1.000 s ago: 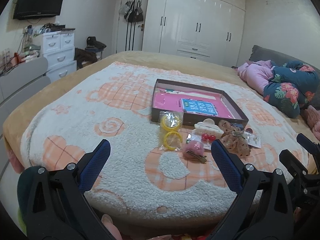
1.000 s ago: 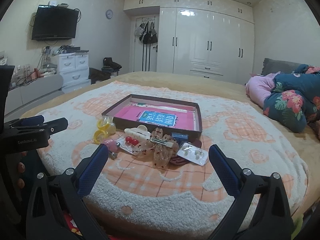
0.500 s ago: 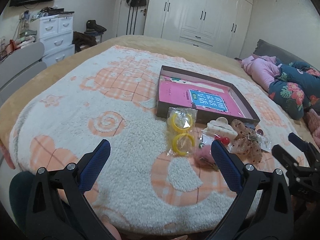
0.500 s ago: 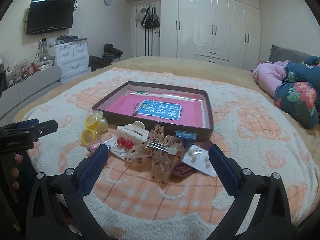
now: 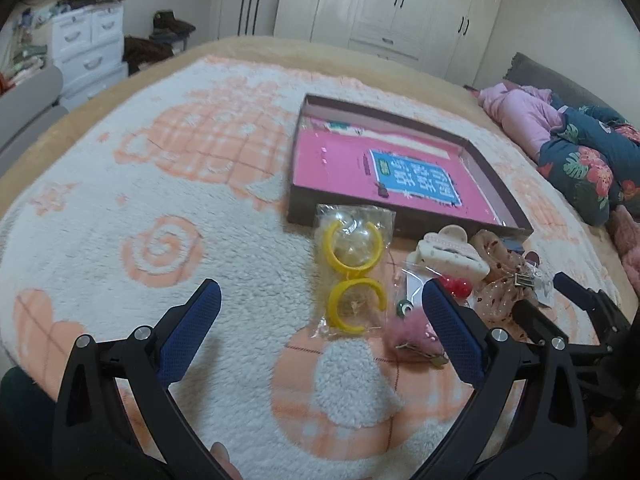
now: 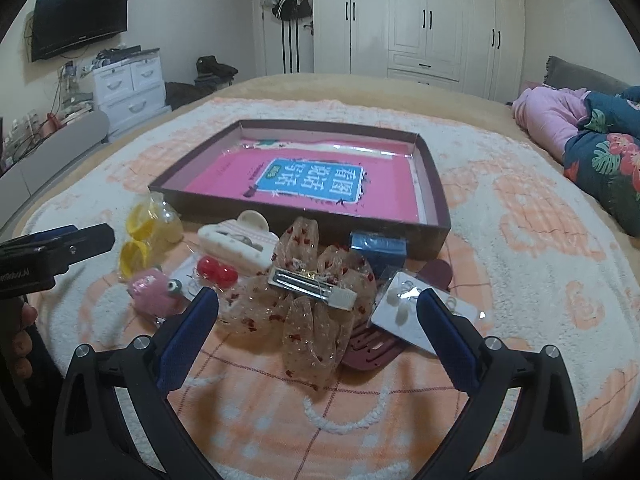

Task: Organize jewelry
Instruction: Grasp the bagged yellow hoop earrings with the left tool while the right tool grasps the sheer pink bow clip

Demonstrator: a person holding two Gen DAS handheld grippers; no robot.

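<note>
Since earlier: we have brought both grippers nearer the pile. Left gripper (image 5: pixel 320 310), right gripper (image 6: pixel 318 310): fingers wide, empty. Step: approach; next, pinch the bagged yellow rings (image 5: pixel 352 268) near the tray's (image 5: pixel 304 212) front edge.

I see a fleecy, rough blanket (image 6: pixel 500 216), a sheer bow (image 6: pixel 304 308) with shiny metal clip (image 6: pixel 310 282), and glossy plastic yellow rings (image 5: pixel 354 276).

Yellow rings (image 5: pixel 354 264) lie bagged on a white blanket (image 5: pixel 160 200) with peach checks. The brown tray (image 6: pixel 434 208) holds a pink book (image 6: pixel 304 184); the sheer bow (image 6: pixel 308 312) has red specks.
</note>
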